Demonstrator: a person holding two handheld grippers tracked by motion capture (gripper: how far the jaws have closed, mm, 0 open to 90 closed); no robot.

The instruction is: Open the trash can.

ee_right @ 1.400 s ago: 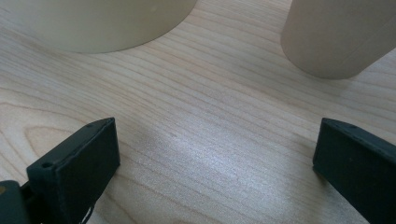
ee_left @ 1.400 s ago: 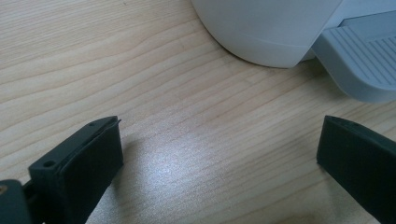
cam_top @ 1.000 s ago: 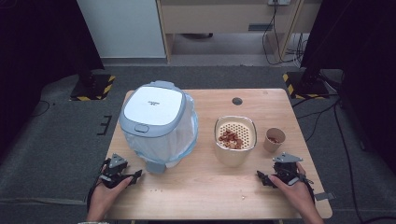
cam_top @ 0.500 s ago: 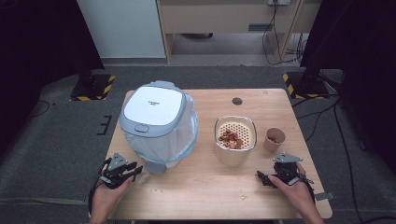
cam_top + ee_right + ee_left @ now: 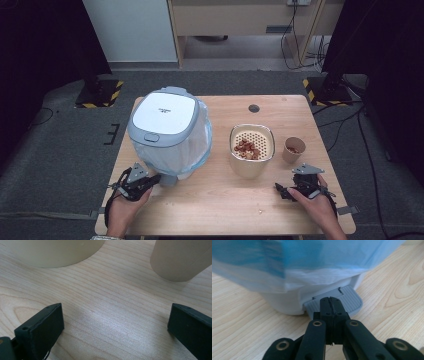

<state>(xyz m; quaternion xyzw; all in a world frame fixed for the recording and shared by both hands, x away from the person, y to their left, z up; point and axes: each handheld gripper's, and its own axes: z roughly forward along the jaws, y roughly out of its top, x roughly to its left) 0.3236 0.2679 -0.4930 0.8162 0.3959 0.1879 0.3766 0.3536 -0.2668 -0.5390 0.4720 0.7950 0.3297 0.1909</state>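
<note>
Bin pedal (image 5: 342,298) before shut left tongs (image 5: 329,300)

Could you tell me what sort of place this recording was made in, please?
Probably a lab or recording studio rather than a home: a lone wooden table on grey carpet, hazard-striped stand bases, and loose cables by the wall. A pedal bin sits oddly on the tabletop.

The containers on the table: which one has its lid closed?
The big white pedal bin, lined with a blue bag; the beige strainer pot and small paper cup stand open.
</note>
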